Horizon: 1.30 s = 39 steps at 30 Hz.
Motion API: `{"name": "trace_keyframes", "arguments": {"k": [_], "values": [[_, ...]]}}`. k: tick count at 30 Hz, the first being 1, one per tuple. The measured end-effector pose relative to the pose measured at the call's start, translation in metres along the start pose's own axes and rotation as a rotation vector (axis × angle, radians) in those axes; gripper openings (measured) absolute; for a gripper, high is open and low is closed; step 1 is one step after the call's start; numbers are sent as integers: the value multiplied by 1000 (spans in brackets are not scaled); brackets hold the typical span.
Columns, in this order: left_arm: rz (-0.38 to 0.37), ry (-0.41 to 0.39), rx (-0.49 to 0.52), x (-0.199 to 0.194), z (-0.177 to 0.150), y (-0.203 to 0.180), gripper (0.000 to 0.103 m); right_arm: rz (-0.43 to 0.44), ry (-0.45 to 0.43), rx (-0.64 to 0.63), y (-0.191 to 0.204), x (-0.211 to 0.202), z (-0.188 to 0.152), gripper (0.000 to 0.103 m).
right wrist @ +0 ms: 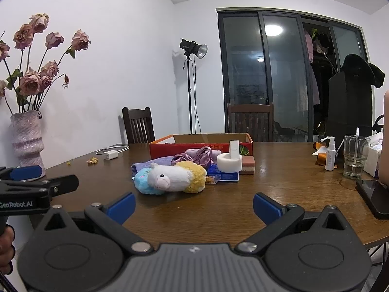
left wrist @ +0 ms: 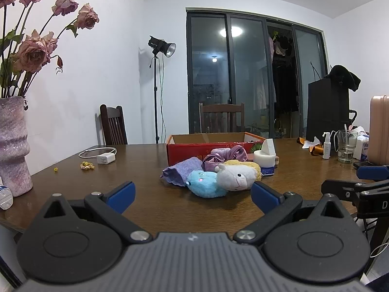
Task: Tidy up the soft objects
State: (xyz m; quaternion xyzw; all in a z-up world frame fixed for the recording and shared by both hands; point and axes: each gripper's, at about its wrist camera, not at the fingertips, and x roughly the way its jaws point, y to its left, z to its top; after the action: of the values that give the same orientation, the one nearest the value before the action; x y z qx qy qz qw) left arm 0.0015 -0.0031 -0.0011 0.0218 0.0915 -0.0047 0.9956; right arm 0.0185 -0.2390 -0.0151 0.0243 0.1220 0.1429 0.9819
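A pile of soft things lies mid-table: a white and yellow plush sheep point(left wrist: 237, 176) point(right wrist: 175, 176), a blue plush point(left wrist: 205, 185) point(right wrist: 143, 181), a purple cloth point(left wrist: 182, 174) point(right wrist: 148, 163), a purple satin scrunchie point(left wrist: 223, 157) point(right wrist: 197, 157), white foam pieces point(left wrist: 265, 157) point(right wrist: 229, 161) and a pink sponge point(right wrist: 248, 164). A red cardboard box point(left wrist: 194, 148) point(right wrist: 170, 147) stands open behind them. My left gripper point(left wrist: 193, 197) is open and empty in front of the pile. My right gripper point(right wrist: 194, 205) is open and empty, also short of the pile.
A vase of dried roses point(left wrist: 13, 143) point(right wrist: 28, 138) stands at the table's left. A white charger with cable point(left wrist: 104, 158) point(right wrist: 110, 154) lies behind. A glass point(left wrist: 346, 146) point(right wrist: 355, 155), spray bottle point(right wrist: 330, 154), tissues and a phone point(right wrist: 374, 197) sit at right. Chairs stand behind the table.
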Motion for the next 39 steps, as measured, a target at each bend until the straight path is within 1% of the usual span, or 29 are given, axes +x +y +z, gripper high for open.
{"name": "trace_keyframes", "arguments": {"k": [39], "values": [[-1,1,1,-1,0,-5,103,8,14,-1,5,1,-4,103]]}}
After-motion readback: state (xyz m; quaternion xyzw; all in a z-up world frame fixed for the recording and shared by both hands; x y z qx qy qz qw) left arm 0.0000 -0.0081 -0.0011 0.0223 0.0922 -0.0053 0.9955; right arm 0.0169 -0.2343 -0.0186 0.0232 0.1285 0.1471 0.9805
